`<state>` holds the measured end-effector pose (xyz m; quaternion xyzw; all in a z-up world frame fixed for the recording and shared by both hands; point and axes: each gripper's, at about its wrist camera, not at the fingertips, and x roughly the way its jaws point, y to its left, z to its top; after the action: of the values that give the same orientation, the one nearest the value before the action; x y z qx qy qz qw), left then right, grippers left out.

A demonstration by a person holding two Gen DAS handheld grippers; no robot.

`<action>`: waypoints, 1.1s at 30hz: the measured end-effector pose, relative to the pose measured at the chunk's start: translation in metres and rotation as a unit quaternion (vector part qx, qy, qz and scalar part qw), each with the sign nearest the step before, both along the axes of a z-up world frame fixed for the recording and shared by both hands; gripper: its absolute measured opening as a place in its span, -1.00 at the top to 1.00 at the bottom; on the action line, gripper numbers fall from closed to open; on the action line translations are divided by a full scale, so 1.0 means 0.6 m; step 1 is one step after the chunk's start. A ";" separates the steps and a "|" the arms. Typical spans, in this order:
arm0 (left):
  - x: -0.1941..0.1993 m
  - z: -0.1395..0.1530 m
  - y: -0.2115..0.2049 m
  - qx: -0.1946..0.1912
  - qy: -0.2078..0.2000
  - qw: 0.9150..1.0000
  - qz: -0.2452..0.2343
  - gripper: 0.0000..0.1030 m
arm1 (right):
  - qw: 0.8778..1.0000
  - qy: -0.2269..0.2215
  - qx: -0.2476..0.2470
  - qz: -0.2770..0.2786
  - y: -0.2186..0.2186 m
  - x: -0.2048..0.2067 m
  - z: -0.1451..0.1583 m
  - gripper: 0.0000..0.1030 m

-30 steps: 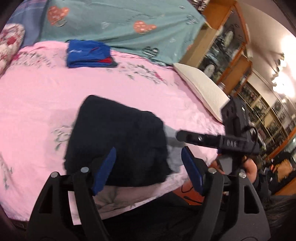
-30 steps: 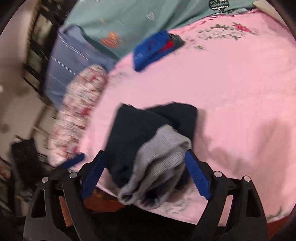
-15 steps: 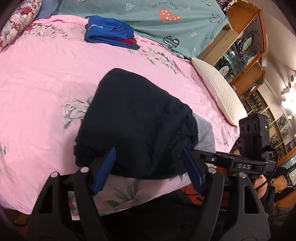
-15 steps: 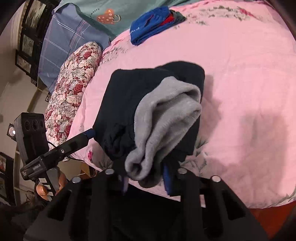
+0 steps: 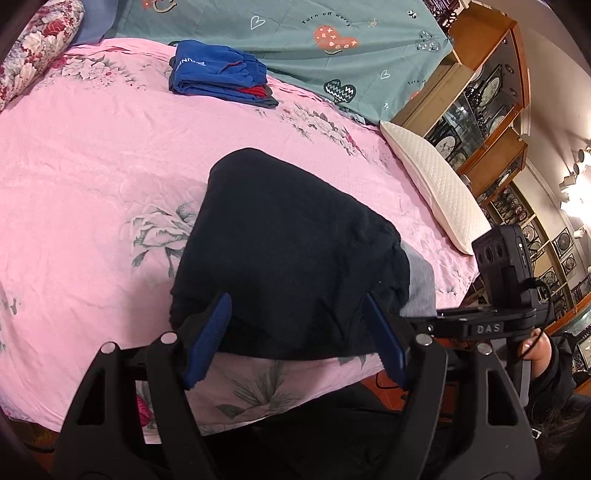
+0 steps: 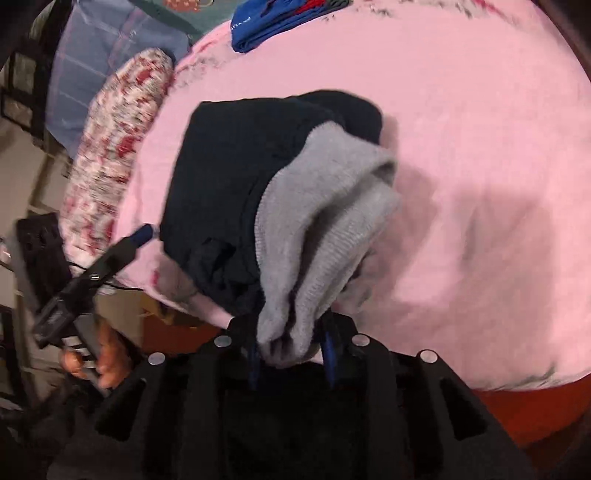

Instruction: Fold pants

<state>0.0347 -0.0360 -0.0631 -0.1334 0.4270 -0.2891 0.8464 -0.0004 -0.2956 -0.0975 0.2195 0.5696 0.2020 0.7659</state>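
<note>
Dark navy pants (image 5: 288, 251) lie folded in a thick bundle near the front edge of the pink bed; their grey lining or waistband (image 5: 419, 284) sticks out on the right. My left gripper (image 5: 295, 339) is open, its blue pads on either side of the bundle's near edge. My right gripper (image 6: 291, 354) is shut on the grey part (image 6: 317, 221) of the pants (image 6: 236, 177) at the bed's edge. The right gripper's body also shows at the right of the left wrist view (image 5: 487, 325).
The pink floral bedsheet (image 5: 92, 155) covers the bed. A folded blue garment (image 5: 218, 72) lies at the far side by a teal heart-print blanket (image 5: 332, 33). A white pillow (image 5: 436, 184) lies on the right and a floral bolster (image 6: 118, 147) on the left. Wooden glass cabinets (image 5: 480, 92) stand behind.
My right gripper closed from open onto the grey end of the pants. My left gripper stayed open and came closer to the bundle's near edge.
</note>
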 end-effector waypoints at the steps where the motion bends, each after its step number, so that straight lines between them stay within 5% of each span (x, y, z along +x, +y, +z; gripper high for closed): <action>1: 0.002 -0.001 -0.004 0.001 0.002 1.000 -0.003 -0.45 | 1.000 0.001 0.020 -0.007 -0.003 -0.005 -0.001 0.51; 7: 0.000 0.009 -0.007 0.004 -0.011 1.000 0.004 -0.45 | 0.991 -0.128 0.013 0.030 0.037 -0.037 0.084 0.63; 14: -0.014 0.058 0.035 -0.027 -0.055 0.997 0.054 -0.50 | 0.965 -0.244 -0.009 0.096 0.093 -0.013 0.209 0.63; 17: -0.014 0.067 0.027 -0.015 -0.069 0.996 0.051 -0.58 | 0.978 -0.193 -0.017 0.071 0.061 0.027 0.181 0.63; 20: 0.006 0.047 -0.004 0.013 -0.062 0.997 0.036 -0.58 | 0.996 -0.072 -0.055 0.015 -0.005 0.077 0.059 0.55; 22: 0.026 0.026 -0.029 0.050 -0.056 0.997 0.030 -0.56 | 0.999 -0.037 -0.030 -0.009 -0.038 0.083 0.011 0.39; 25: 0.040 0.011 -0.047 0.071 -0.045 0.996 0.024 -0.53 | 0.998 -0.052 -0.025 -0.024 -0.052 0.068 0.035 0.08; 28: 0.030 0.039 -0.044 0.070 -0.092 0.992 0.042 -0.53 | 0.987 -0.143 -0.057 -0.041 -0.052 0.042 0.109 0.08; 30: 0.028 0.045 -0.050 0.072 -0.106 0.991 0.040 -0.54 | 0.976 -0.214 -0.019 -0.037 -0.047 0.038 0.148 0.08; 33: 0.047 0.004 -0.084 0.127 -0.074 0.989 0.019 -0.54 | 0.978 -0.208 -0.017 -0.016 -0.011 0.071 0.129 0.10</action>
<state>0.0629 -0.0864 -0.0609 -0.0110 0.3936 -0.2252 0.8912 0.0420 -0.3021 -0.0200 0.1688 0.3979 0.2213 0.8742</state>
